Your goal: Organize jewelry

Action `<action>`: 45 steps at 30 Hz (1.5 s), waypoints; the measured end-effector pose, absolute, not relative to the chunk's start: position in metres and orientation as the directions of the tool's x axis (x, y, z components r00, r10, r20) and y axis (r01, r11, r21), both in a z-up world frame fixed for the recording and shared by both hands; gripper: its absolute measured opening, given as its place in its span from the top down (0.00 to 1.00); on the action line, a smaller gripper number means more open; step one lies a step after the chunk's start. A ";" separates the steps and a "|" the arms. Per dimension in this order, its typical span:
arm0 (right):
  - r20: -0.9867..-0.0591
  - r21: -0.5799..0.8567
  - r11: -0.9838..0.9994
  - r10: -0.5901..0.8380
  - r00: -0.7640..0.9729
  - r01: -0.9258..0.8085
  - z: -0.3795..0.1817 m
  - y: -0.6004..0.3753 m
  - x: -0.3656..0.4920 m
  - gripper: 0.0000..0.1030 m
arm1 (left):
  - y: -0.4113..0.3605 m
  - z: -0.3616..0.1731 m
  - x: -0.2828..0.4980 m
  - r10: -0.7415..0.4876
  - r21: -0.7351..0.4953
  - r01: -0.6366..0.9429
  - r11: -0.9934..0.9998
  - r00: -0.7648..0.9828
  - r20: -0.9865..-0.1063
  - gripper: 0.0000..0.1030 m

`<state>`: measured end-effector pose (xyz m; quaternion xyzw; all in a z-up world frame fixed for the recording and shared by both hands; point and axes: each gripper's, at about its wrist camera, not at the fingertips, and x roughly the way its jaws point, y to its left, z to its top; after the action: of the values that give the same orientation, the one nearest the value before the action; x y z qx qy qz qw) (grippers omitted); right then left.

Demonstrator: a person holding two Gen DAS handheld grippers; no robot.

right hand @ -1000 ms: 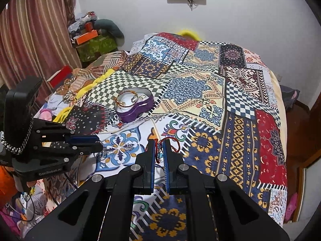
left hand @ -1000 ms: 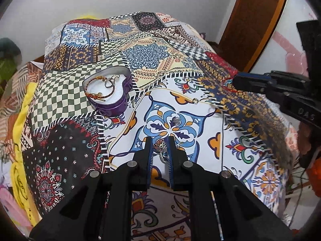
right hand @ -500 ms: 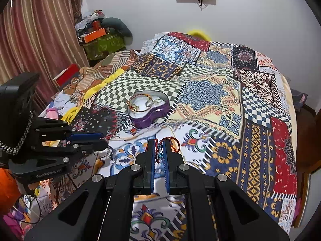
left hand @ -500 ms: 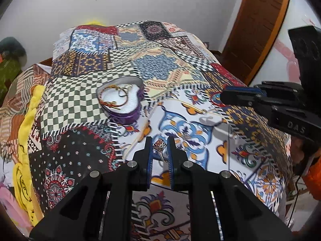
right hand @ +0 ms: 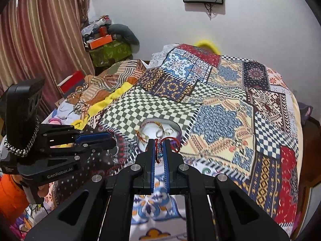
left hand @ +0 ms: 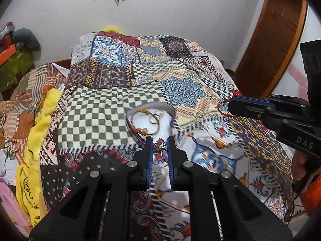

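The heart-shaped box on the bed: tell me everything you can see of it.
The heart-shaped box sits open, no lid in view, on the patchwork bedspread at the edge of its green-checked patch. Its outer wall looks purple, its rim pale grey, its lining white. Inside lie a gold-and-red bangle and thin metal rings. Both tongs hover close in front, hiding its near edge; whether they touch it cannot be told.
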<state>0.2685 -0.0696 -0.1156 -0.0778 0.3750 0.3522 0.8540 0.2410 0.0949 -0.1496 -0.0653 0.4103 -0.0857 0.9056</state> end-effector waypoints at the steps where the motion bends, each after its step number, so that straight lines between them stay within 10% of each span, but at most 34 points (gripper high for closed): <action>1: -0.698 0.133 0.738 0.544 0.467 -0.661 -0.116 -0.065 0.272 0.93 | 0.097 -0.150 0.244 -0.205 -0.188 0.097 0.977 0.649 -0.732 0.88; 45: -0.861 0.264 0.725 0.475 0.184 -0.636 -0.184 -0.008 0.353 0.93 | 0.091 -0.196 0.297 -0.201 -0.182 0.090 0.979 0.572 -0.795 0.88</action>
<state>0.3525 -0.0084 -0.1838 -0.0769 0.5257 0.3628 0.7656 0.2971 0.0907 -0.1961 -0.0609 0.4551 -0.0821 0.8846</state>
